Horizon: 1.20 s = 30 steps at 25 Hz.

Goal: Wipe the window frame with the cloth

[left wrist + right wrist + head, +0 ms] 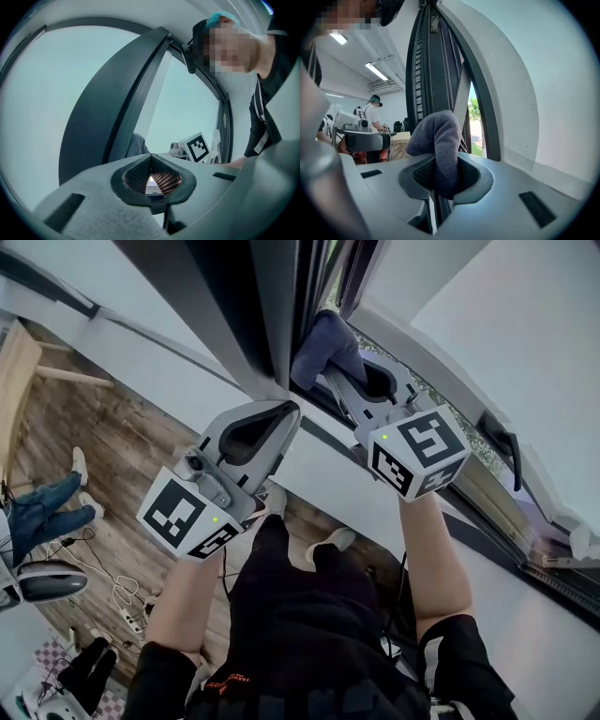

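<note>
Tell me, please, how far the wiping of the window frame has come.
Done: the cloth is picked up, clamped in the fingers of the right gripper. In hand: it is held against the dark window frame, by the open gap. The left gripper is shut and empty, near the frame. Left: the wiping itself; no wiped stretch shows apart from an unwiped one, so how much remains is unclear.

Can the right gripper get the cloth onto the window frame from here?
Probably yes: the right gripper is shut on the cloth, which sits right by the dark window frame with nothing between them.
</note>
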Each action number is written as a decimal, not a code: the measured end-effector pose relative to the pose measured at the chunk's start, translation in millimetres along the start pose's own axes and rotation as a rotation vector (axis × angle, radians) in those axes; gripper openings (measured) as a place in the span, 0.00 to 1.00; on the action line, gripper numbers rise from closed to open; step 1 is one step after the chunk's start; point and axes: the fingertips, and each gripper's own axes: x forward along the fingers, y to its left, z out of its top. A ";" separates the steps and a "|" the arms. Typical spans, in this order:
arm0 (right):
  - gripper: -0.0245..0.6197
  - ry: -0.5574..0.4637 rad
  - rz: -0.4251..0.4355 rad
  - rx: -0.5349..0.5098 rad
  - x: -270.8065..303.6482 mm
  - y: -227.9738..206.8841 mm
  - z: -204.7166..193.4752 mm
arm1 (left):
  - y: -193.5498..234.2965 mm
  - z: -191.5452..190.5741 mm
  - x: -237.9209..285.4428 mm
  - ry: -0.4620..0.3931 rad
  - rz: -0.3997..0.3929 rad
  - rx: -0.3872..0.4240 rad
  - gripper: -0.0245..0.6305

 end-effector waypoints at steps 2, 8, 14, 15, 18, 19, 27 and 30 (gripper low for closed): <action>0.14 0.020 0.003 -0.005 1.7 -0.7 -6.7 | 0.1 -5.6 -0.2 0.004 0.001 -0.010 0.07; 0.14 0.097 0.024 -0.030 8.6 0.8 -21.8 | 2.3 -13.1 -0.9 0.010 0.004 -0.025 0.07; 0.14 0.165 0.025 -0.044 10.8 -1.6 -41.0 | 2.0 -23.4 0.9 0.016 0.004 -0.037 0.07; 0.14 0.177 0.024 -0.048 10.6 -2.1 -43.7 | 1.4 -25.0 1.4 0.018 0.003 -0.039 0.07; 0.14 0.210 0.025 -0.059 12.0 -3.3 -49.5 | 1.9 -28.7 2.1 0.022 0.004 -0.050 0.07; 0.14 0.220 0.026 -0.063 13.2 -3.6 -50.9 | 3.0 -29.2 2.2 0.022 0.004 -0.054 0.07; 0.14 0.268 0.038 -0.079 15.2 -3.4 -61.2 | 3.1 -34.8 4.9 0.025 0.001 -0.064 0.07; 0.14 0.274 0.040 -0.079 16.1 -0.9 -64.8 | 2.7 -37.6 2.8 0.029 -0.001 -0.066 0.07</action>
